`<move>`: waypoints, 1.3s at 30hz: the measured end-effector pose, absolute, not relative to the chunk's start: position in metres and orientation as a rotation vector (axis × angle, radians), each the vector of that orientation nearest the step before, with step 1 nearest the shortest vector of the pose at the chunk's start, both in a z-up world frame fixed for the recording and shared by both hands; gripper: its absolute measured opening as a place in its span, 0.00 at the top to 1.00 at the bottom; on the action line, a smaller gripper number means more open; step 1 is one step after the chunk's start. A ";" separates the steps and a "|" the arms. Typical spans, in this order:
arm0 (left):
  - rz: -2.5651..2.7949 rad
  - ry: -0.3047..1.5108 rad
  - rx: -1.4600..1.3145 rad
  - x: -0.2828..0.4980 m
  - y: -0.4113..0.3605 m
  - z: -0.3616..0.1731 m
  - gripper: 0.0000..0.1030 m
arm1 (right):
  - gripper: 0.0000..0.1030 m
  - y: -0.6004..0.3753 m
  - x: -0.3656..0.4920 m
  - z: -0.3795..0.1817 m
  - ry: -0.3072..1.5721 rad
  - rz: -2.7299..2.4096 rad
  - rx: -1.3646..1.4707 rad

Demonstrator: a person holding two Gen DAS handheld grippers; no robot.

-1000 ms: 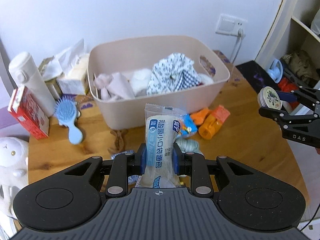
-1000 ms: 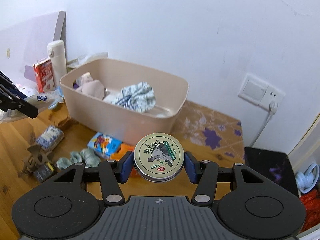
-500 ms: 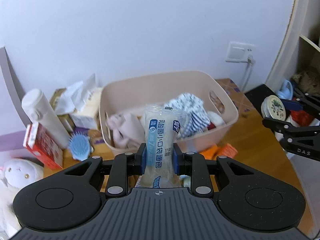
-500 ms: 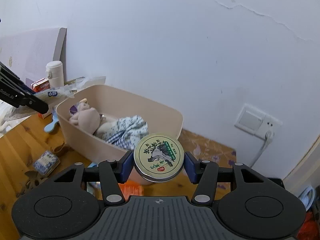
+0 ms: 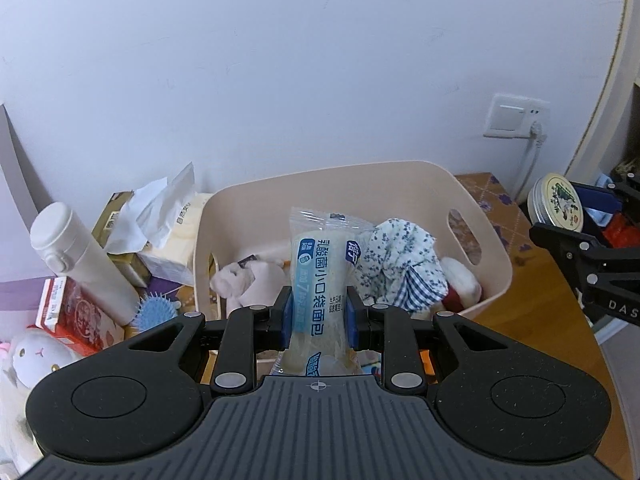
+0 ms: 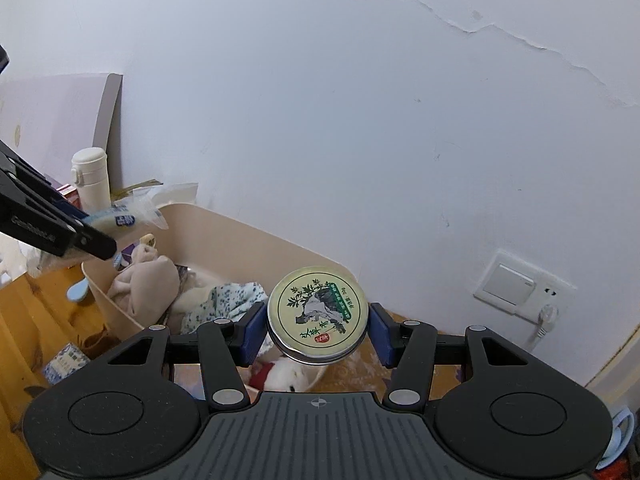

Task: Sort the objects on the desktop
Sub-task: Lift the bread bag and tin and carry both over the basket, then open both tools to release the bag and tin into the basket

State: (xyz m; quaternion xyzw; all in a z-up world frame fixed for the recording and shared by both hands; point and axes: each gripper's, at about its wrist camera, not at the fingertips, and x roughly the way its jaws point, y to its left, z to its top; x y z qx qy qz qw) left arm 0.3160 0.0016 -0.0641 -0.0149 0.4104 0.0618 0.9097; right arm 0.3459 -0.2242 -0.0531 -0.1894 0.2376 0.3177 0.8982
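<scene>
My left gripper (image 5: 318, 318) is shut on a clear bread packet (image 5: 322, 276) with blue print, held upright over the near rim of the beige storage bin (image 5: 424, 178). The bin holds a floral cloth (image 5: 400, 264), a pink plush (image 5: 248, 280) and a white plush. My right gripper (image 6: 318, 332) is shut on a round tin (image 6: 317, 314) with a green plant picture on its lid, held above the bin's right end (image 6: 256, 240). In the left wrist view that tin (image 5: 554, 205) shows at the right edge; in the right wrist view the packet (image 6: 120, 220) shows at the left.
Left of the bin stand a white flask (image 5: 80, 260), a tissue pack (image 5: 168, 224), a red box (image 5: 76, 316), a blue hairbrush (image 5: 154, 312) and a white plush toy (image 5: 28, 364). A wall socket (image 5: 516, 116) with a plugged cable lies behind. Small items lie on the wooden table (image 6: 24, 320).
Both grippers rose and moved toward the bin with their loads. The packet now hangs over the bin's near rim and the tin over its right end; table items dropped out of view.
</scene>
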 end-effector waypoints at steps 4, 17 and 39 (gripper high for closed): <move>0.145 0.867 -0.035 0.327 0.001 -0.076 0.75 | 0.50 -0.216 0.357 -0.063 0.508 0.670 -0.403; 0.192 0.941 -0.059 0.361 0.007 -0.110 0.75 | 0.50 -0.188 0.388 -0.103 0.592 0.712 -0.414; 0.181 0.913 -0.169 0.337 0.021 -0.115 0.23 | 0.14 -0.188 0.376 -0.120 0.649 0.725 -0.419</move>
